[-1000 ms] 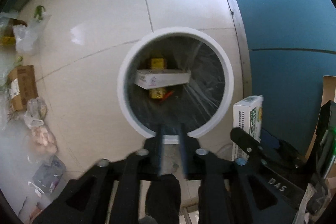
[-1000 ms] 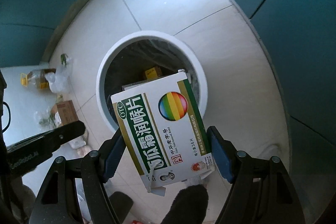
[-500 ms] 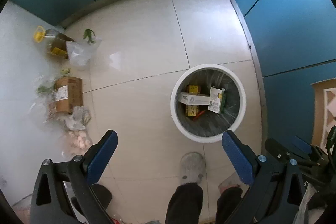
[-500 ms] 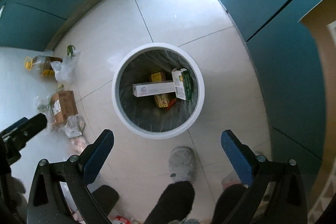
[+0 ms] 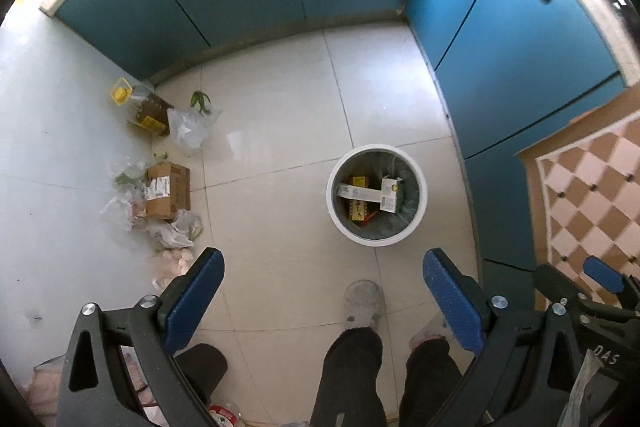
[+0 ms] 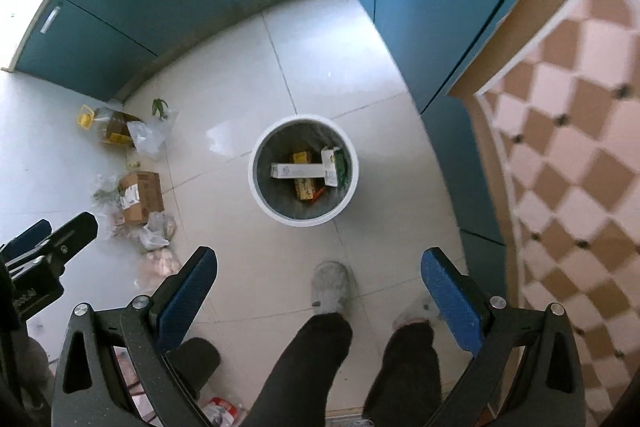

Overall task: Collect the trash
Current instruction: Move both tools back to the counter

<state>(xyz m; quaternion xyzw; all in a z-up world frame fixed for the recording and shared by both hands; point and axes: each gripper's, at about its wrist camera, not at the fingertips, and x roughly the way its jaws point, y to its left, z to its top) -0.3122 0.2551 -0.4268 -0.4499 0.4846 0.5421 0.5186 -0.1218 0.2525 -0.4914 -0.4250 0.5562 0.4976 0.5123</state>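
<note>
Left wrist view shows my left gripper with its jaws wide apart and nothing between them, and the white trash bin stands on the floor ahead of it, slightly to the right, with a long white box, a green and white box and a yellow box inside. Right wrist view shows my right gripper also spread wide and empty, the bin ahead of it slightly to the left. Far to the left of both grippers, a brown carton, plastic bags and an oil bottle lie on the floor, well apart from the bin.
</note>
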